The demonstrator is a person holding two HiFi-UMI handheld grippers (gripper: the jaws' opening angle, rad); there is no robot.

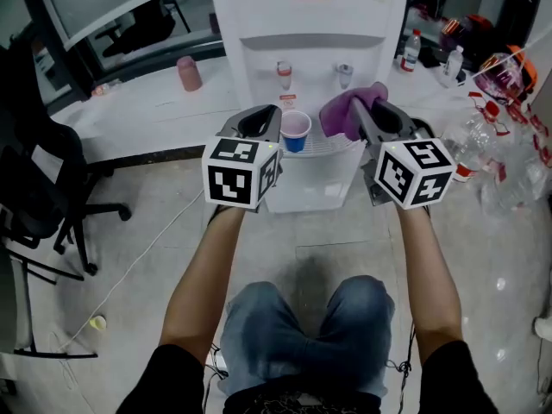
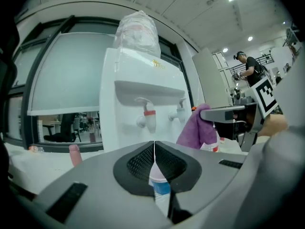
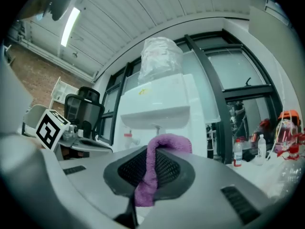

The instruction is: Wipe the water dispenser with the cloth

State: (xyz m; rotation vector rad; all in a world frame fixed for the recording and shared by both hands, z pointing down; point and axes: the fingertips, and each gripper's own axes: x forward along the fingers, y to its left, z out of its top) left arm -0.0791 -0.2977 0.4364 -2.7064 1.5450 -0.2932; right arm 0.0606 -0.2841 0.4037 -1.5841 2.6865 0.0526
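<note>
Head view. Facing the water dispenser [image 1: 310, 33] square on, with both grippers raised before its tap recess. Pinching the purple cloth [image 1: 345, 110] in the right gripper [image 1: 371, 115], just in front of the dispenser's right-hand tap, bunched end toward the panel. Holding the left gripper [image 1: 263, 119] just beside a paper cup [image 1: 295, 131] standing on the dispenser's drip tray.

Left gripper view. Pressed together at the tips, with nothing between the pads. Only glimpsing the cup [image 2: 160, 187] through the gap lower down, beyond the jaws. Looking up at the dispenser's front, with the cloth [image 2: 198, 130] off to the right of its taps.

Right gripper view. Clamped on the cloth [image 3: 164, 144], fold standing up over the tips, tail drooping between the pads. Pointing straight at the dispenser's upright front, near but seemingly not touching. Probably calls for a short push forward with the right gripper, better placed than the left, then strokes across the panel, minding the cup.
</note>
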